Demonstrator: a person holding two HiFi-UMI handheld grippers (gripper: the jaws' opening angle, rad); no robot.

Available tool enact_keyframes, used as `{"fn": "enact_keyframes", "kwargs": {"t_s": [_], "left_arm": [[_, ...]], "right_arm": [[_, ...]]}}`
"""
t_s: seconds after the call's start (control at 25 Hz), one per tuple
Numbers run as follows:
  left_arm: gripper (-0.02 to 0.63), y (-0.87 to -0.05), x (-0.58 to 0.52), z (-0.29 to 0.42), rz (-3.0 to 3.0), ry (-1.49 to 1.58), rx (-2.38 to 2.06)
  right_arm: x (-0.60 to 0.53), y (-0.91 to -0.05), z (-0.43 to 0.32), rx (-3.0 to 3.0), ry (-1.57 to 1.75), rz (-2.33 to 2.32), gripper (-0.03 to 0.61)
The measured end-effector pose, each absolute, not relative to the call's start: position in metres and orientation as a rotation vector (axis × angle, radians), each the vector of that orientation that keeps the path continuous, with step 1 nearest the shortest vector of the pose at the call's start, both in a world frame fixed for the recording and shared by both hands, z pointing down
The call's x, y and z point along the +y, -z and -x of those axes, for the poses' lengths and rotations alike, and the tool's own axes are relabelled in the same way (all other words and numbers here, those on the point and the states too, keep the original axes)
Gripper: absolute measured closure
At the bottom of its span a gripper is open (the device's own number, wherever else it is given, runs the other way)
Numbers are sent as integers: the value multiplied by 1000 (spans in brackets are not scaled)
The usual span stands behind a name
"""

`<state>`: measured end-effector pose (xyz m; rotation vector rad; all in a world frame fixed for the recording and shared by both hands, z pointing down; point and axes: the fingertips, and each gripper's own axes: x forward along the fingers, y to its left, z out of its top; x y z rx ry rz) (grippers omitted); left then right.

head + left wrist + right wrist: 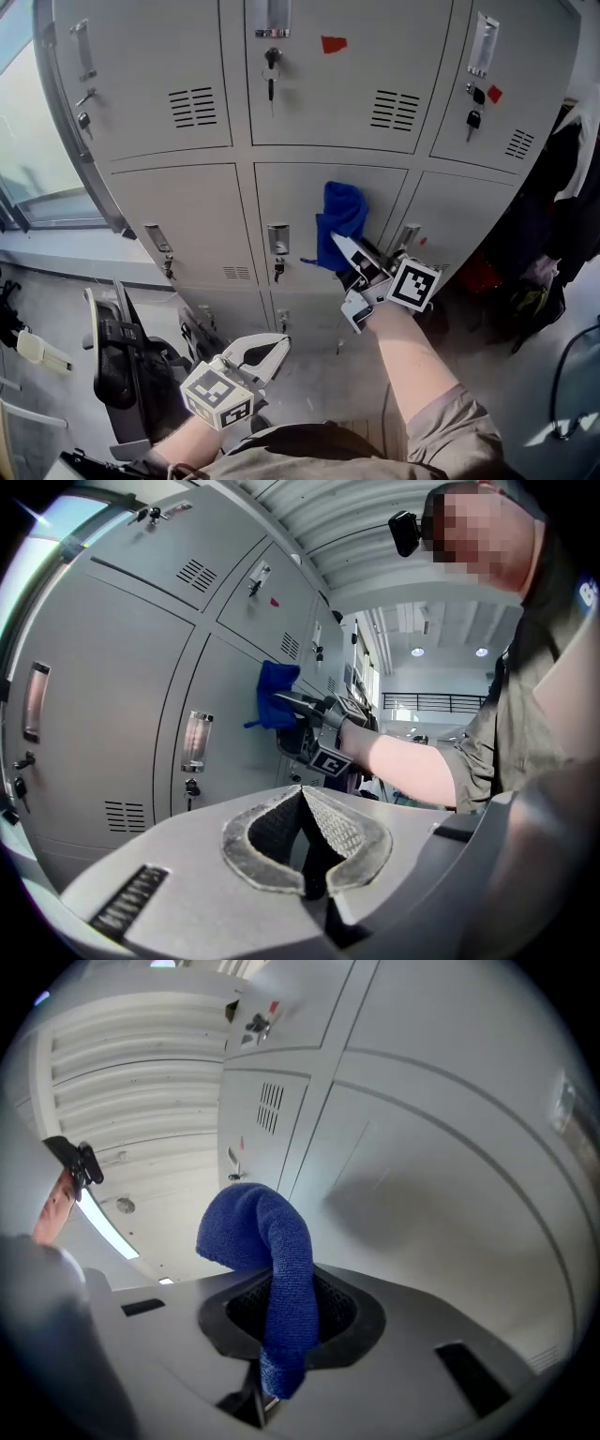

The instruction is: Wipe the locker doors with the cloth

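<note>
The blue cloth is pressed against the middle grey locker door, right of its handle. My right gripper is shut on the cloth from below. In the right gripper view the cloth bulges up out of the closed jaws of the right gripper, close to the door surface. My left gripper hangs low, away from the lockers, and holds nothing. In its own view the left gripper has its pads meeting at the tips, and the cloth shows farther off.
Grey lockers fill the wall, with handles and keys sticking out. A black chair or bag sits low at the left. Dark clothing hangs at the right. A window is at far left.
</note>
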<state>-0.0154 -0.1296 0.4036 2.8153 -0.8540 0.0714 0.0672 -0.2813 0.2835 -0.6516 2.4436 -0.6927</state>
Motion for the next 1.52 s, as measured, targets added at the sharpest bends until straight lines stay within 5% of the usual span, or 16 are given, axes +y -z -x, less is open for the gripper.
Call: {"fn": "enact_keyframes", "kwargs": {"t_s": [0.6, 1.52], "left_arm": [[615, -408, -129, 76, -2737, -52, -1019], [615, -404, -134, 21, -2798, -56, -902]], "right_arm": [[-317, -346, 53, 2501, 975, 553, 522], [-329, -356, -103, 2316, 928, 812, 523]]}}
